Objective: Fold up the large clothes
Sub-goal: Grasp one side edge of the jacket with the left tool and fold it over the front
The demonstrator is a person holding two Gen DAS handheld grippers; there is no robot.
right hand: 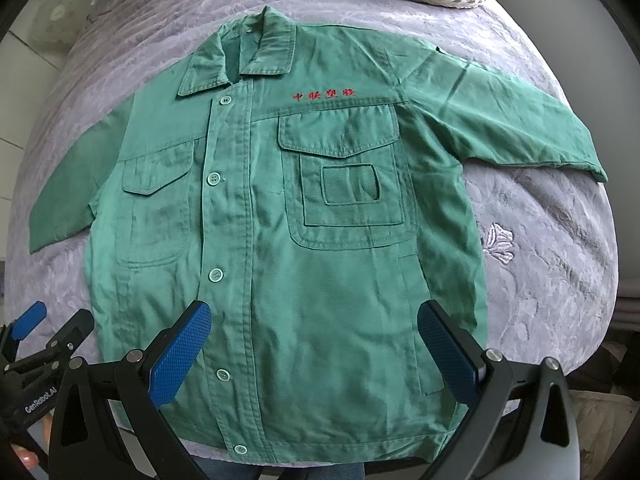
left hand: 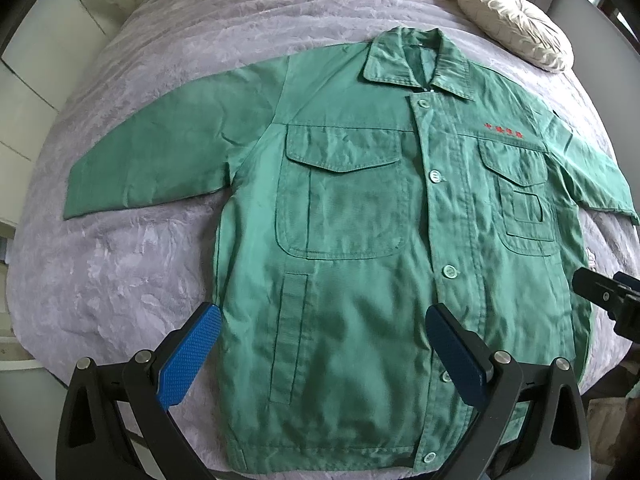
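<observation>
My left gripper (left hand: 324,344) is spread wide above the lower left front of the green jacket (left hand: 360,240), gripping nothing. The jacket lies flat, buttoned, sleeves out, on the grey bedspread (left hand: 132,264). My right gripper (right hand: 314,342) is equally wide and empty over the lower right front.

Likely bedroom: quilted bed (left hand: 168,264), pillow (left hand: 516,26).
</observation>
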